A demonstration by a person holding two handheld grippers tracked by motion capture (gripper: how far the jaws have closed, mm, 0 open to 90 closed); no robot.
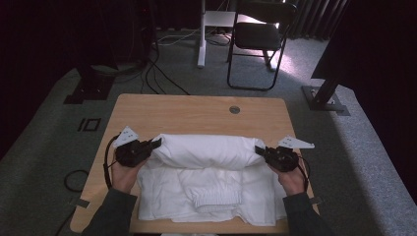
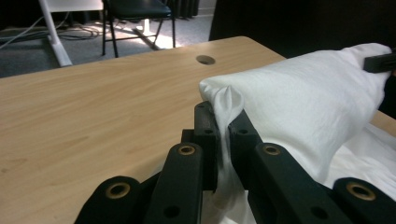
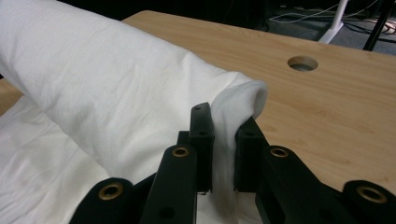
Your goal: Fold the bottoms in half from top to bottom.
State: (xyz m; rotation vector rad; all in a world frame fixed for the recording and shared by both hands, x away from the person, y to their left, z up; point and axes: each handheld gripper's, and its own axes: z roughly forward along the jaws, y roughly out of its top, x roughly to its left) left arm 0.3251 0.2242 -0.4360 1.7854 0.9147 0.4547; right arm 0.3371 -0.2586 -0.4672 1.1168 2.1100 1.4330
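A wooden desk [image 1: 196,110] is standing on grey carpet [image 1: 44,142] near a black chair [image 1: 258,37]. The left hand-held gripper [image 1: 156,144] and right hand-held gripper [image 1: 259,150] are each pinching an end of the white garment [image 1: 206,150], lifting its fold.

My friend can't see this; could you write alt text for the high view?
A person holds two grippers, left and right, each pinching an end of a white garment's rolled fold on a wooden table. A chair stands beyond.

left gripper [image 1: 156,144]: grips garment end | right gripper [image 1: 259,150]: grips other end | white garment [image 1: 206,169]: on table [image 1: 196,110]
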